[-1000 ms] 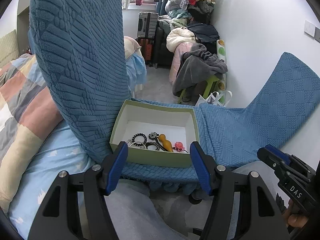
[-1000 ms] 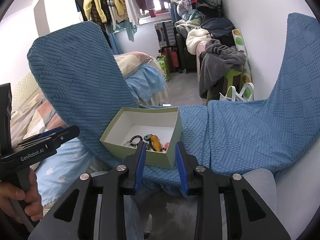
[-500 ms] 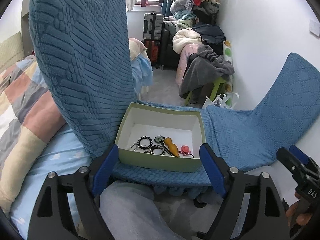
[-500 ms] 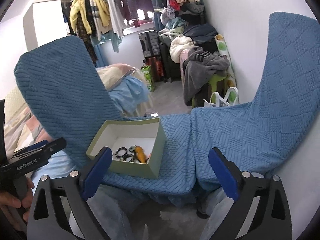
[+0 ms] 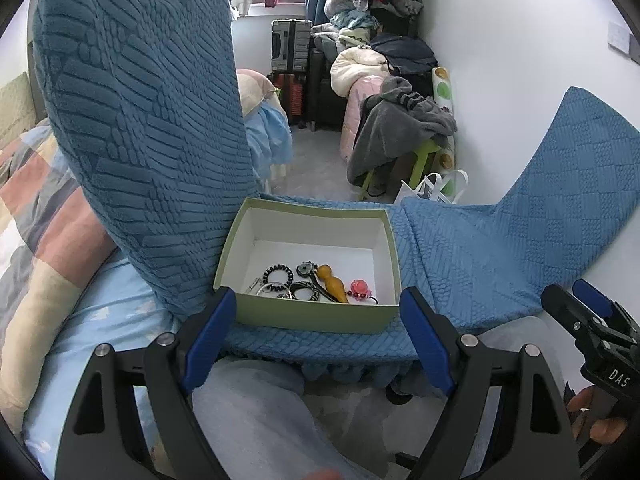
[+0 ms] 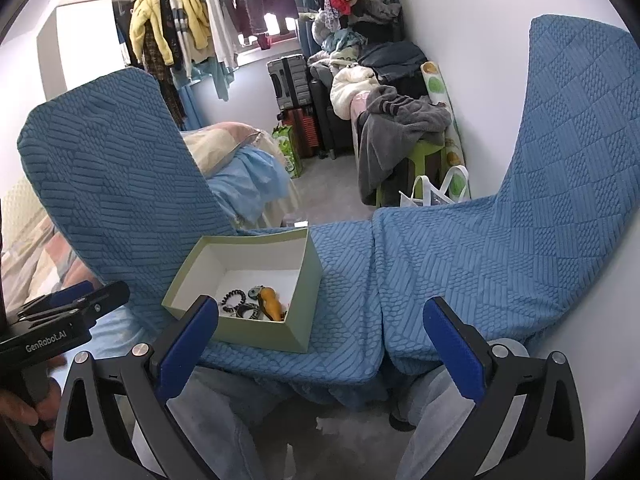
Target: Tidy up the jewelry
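A pale green open box [image 5: 230, 248] sits on a blue textured seat cover [image 5: 460, 264]. Inside lie a black bead bracelet [image 5: 278, 274], a yellow gourd-shaped pendant [image 5: 332, 283], a pink bead piece [image 5: 360, 287] and other small jewelry. My left gripper [image 5: 317, 297] hangs just short of the box's near wall, open, with nothing between its pads. My right gripper [image 6: 320, 304] hovers near the box [image 6: 256, 332] and the seat; its jaws are opening, with nothing between them. Each gripper shows at the edge of the other's view: right gripper [image 5: 580, 304], left gripper [image 6: 100, 292].
Blue-covered chair backs rise at the left [image 5: 140, 120] and the right [image 5: 568, 184]. A bed with a patchwork quilt [image 5: 36, 200] is on the left. Behind stand a green stool with grey clothes [image 5: 400, 136], a suitcase [image 5: 291, 46] and a white bag [image 5: 434, 188]. Grey trouser legs [image 5: 256, 408] lie below.
Both grippers have opened: the right from a narrow gap to very wide, the left somewhat wider. The right wrist view has swung so the box sits further left.
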